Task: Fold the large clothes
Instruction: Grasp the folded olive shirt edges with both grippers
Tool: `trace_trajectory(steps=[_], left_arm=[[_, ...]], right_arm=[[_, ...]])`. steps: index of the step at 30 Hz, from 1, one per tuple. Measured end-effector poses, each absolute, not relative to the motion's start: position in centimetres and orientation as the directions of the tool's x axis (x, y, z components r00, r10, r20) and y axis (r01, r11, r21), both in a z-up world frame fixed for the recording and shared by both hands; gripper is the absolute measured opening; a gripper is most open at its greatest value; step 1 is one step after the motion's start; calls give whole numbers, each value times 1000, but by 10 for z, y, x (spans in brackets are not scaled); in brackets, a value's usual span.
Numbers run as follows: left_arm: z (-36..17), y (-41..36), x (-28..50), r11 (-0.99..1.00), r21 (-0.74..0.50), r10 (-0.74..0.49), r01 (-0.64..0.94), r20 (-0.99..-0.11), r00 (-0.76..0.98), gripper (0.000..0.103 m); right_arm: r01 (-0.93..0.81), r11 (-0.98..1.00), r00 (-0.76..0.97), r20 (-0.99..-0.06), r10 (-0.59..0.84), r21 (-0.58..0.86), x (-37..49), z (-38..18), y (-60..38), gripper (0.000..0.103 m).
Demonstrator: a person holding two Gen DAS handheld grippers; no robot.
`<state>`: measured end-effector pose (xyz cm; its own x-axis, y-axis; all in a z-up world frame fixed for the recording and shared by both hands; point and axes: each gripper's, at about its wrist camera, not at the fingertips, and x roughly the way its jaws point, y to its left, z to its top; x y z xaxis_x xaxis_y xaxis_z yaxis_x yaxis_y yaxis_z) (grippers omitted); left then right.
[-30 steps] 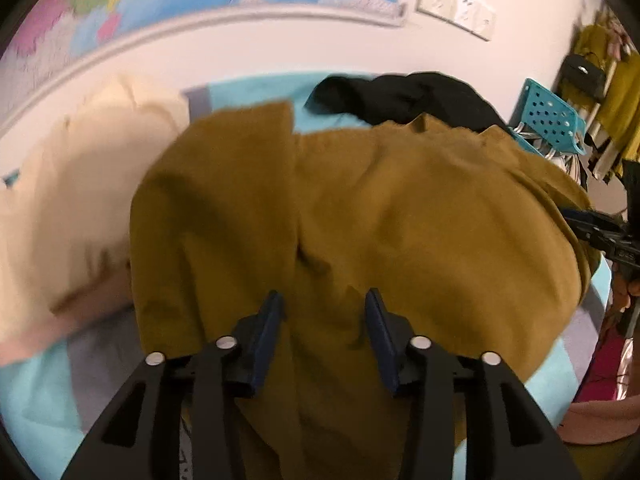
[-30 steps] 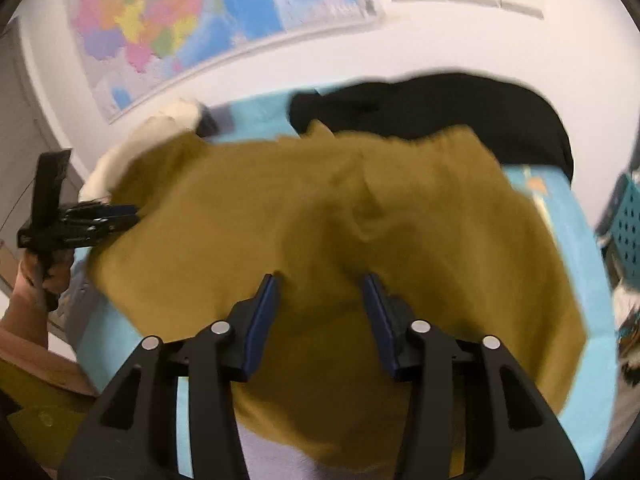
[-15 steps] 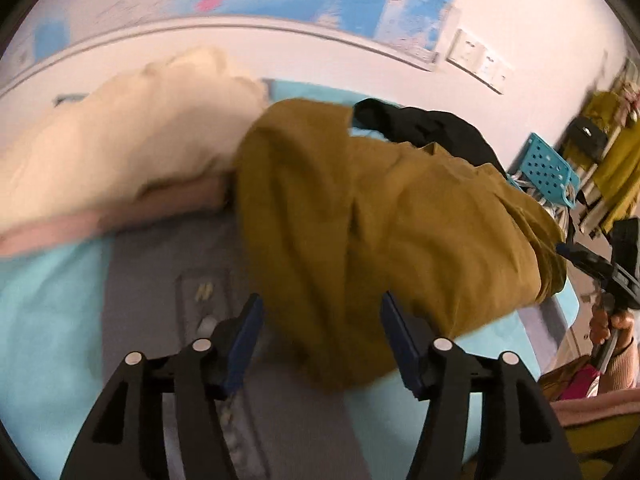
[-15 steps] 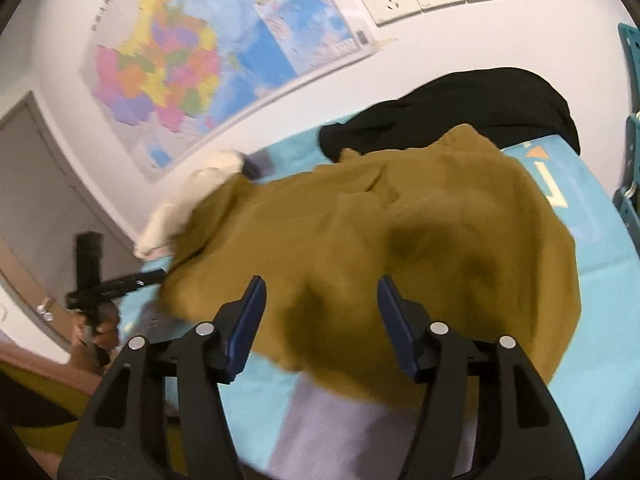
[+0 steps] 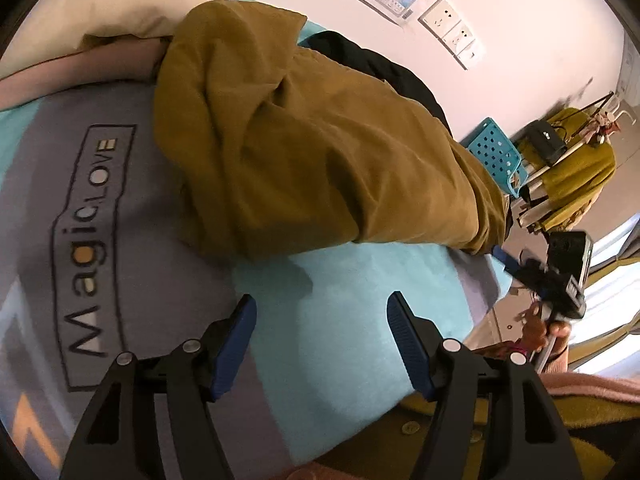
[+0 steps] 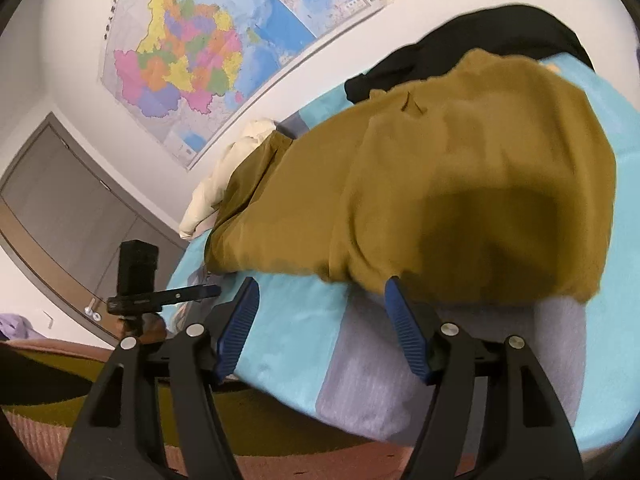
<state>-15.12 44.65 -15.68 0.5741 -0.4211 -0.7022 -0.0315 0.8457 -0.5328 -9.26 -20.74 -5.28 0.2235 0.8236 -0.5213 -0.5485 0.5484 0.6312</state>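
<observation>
- The large mustard-brown cloth garment (image 5: 320, 140) lies in a folded, rumpled heap on the turquoise and grey printed bed cover (image 5: 340, 320), toward the wall side.
- Its near edge runs across the cover ahead of both tools; in the right wrist view that hem (image 6: 460, 292) sits just beyond the blue fingertips (image 6: 394, 300).
- The left gripper (image 5: 320, 316) hovers over bare turquoise cover, jaws spread wide, nothing between them, apart from the garment's edge.
- The right gripper (image 6: 320, 300) also stands wide and empty, near the cover's front edge, with the hem just beside its right finger.
- A cream padded pillow or quilt (image 5: 108, 4) touches the garment's far left end, and a black crumpled garment (image 6: 460, 44) lies behind it against the white wall (image 5: 520, 12).
- Open cover shows left of the heap, around the grey "Magic LOVE" print (image 5: 88, 240), and along the front strip between the hem and the bed edge.
- A turquoise perforated plastic chair (image 5: 496, 156) stands beyond the bed's right end.
- A coloured wall map (image 6: 188, 60) hangs above the bed.
</observation>
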Motion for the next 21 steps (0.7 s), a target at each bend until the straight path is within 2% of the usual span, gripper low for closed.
trace_trajectory(steps=[2, 5, 6, 7, 14, 18, 21], left_arm=[[-158, 447, -145, 816, -577, -458, -28, -677, 576, 65], [-165, 452, -134, 757, -651, -502, -56, -634, 588, 74], [-165, 453, -130, 734, -676, -514, -58, -610, 603, 81], [-165, 453, -127, 724, -687, -521, -55, -598, 609, 83], [-169, 467, -115, 645, -756, -498, -116, -530, 686, 82], [-168, 466, -106, 644, -749, -451, -155, -535, 715, 82], [-164, 459, -93, 664, -725, -401, -182, -550, 733, 85]], right_arm=[[-526, 554, 220, -526, 821, 645, -95, -59, -213, 70], [-467, 577, 231, -538, 811, 670, -95, -71, -221, 76], [-427, 596, 246, -546, 801, 680, -93, -77, -226, 76], [-395, 608, 261, -551, 793, 689, -92, -81, -230, 71], [-312, 638, 382, -522, 763, 704, -86, -83, -241, 73], [-258, 652, 447, -511, 735, 713, -76, -84, -237, 73], [-235, 675, 489, -515, 704, 699, -74, -83, -232, 78]])
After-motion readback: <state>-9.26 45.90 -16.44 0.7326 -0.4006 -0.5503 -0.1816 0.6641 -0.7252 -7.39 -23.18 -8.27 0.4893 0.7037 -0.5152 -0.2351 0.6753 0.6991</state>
